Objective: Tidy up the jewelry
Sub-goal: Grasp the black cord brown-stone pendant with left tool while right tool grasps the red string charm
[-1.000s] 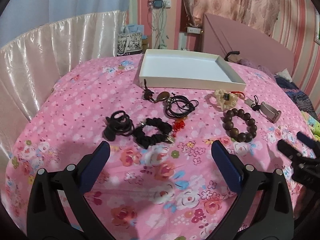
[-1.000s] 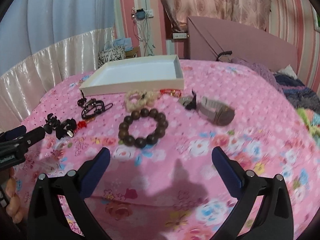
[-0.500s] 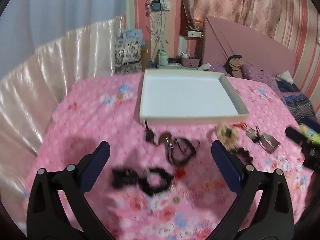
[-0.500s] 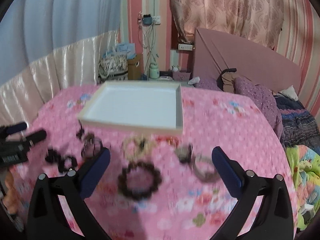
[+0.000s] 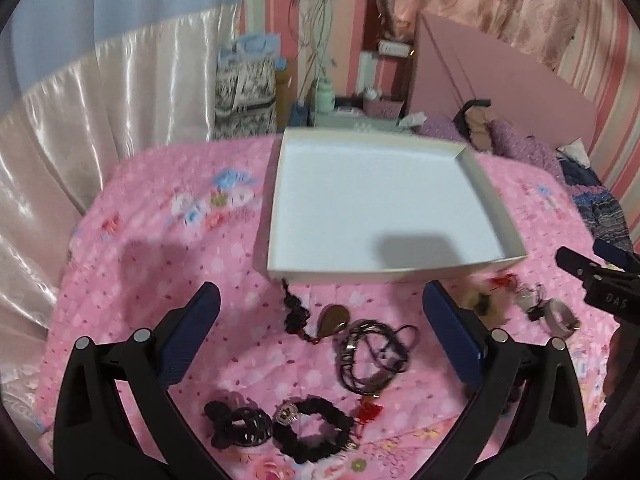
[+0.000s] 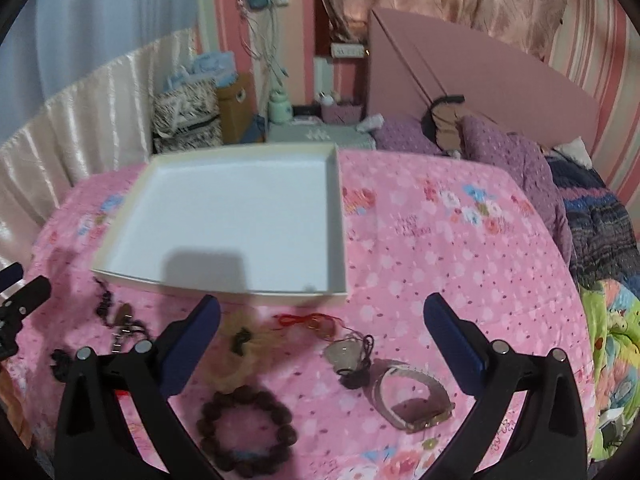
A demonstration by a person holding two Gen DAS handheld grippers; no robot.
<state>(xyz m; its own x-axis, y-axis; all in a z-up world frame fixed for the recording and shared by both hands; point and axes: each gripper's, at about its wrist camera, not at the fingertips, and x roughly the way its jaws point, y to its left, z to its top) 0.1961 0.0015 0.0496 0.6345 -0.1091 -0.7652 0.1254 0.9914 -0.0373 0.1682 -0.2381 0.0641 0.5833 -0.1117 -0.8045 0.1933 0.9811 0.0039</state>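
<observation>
A shallow white tray [image 5: 496, 204] lies empty on the pink floral bed cover; it also shows in the right wrist view [image 6: 338, 216]. In front of it lie a black scrunchie [image 5: 314, 436], a black hair claw [image 5: 240, 428], a black cord bracelet [image 5: 372, 354] and a dark pendant on a cord [image 5: 334, 319]. The right wrist view shows a brown bead bracelet [image 6: 246, 428], a metal watch [image 6: 412, 396], a cream scrunchie [image 6: 240, 344] and a red string charm [image 6: 312, 322]. My left gripper [image 5: 320, 336] and right gripper [image 6: 320, 336] are both open, empty and above the jewelry.
The bed cover [image 6: 440, 240] ends at a satin curtain [image 5: 100, 100] on the left. A pink headboard [image 6: 480, 80], purple pillows [image 6: 512, 152] and a dark striped blanket [image 6: 600, 220] lie behind and to the right. Bags and a box [image 6: 192, 116] stand beyond the bed.
Both grippers have risen and tilted down, so the tray now sits larger and central and the jewelry lies lower in both views. Both stay open.
</observation>
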